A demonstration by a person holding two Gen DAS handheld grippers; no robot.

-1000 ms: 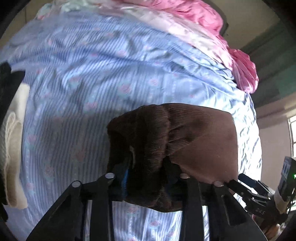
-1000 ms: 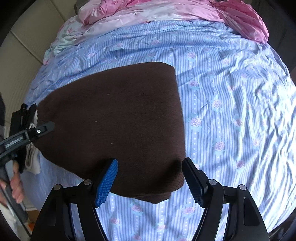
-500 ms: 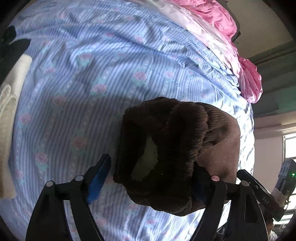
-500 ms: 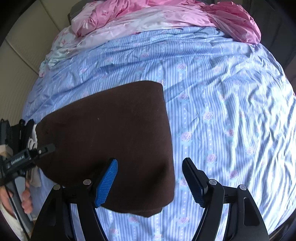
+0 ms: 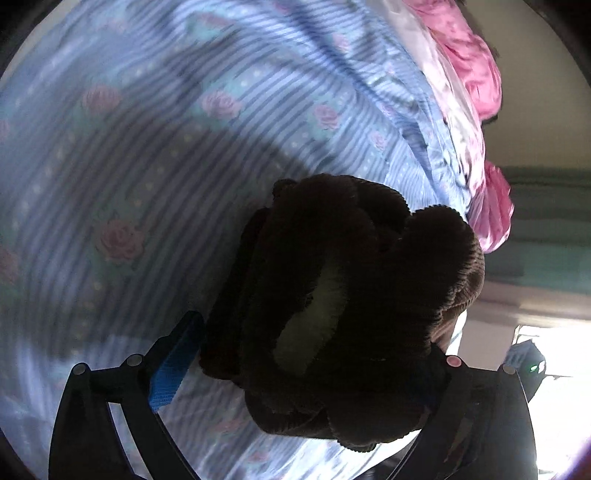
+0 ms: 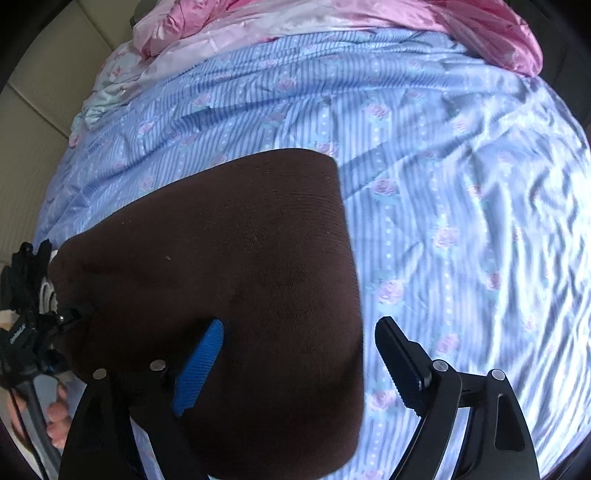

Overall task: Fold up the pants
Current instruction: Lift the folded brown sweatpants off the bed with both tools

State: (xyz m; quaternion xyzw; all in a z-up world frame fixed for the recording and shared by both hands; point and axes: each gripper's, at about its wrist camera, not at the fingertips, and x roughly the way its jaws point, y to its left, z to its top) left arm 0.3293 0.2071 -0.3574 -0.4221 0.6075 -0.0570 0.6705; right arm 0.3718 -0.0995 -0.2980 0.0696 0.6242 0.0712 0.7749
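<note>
Dark brown corduroy pants [image 6: 221, 258] lie folded flat on the blue striped bed sheet [image 6: 461, 221]. In the left wrist view their bunched end [image 5: 351, 302] shows a pale lining and fills the space between the fingers of my left gripper [image 5: 303, 369]. Its jaws are opening wide; the blue left pad [image 5: 173, 369] stands just beside the cloth, and the right finger is hidden behind it. My right gripper [image 6: 299, 365] hovers over the pants' right edge, its jaws opening. One pad [image 6: 199, 365] is above the cloth and the other finger [image 6: 402, 369] above the sheet.
A pink quilt [image 6: 369, 22] is heaped at the bed's far side. In the right wrist view, the left gripper's body [image 6: 33, 332] and a person's fingers [image 6: 55, 417] are at the left edge, beside a cream cloth [image 6: 46, 291]. A bright window [image 5: 546, 387] lies to the right.
My left gripper has let go of the bunched end: its jaws spread wide while it rolled and sank toward the bed. The right gripper came lower over the pants, its jaws a little wider.
</note>
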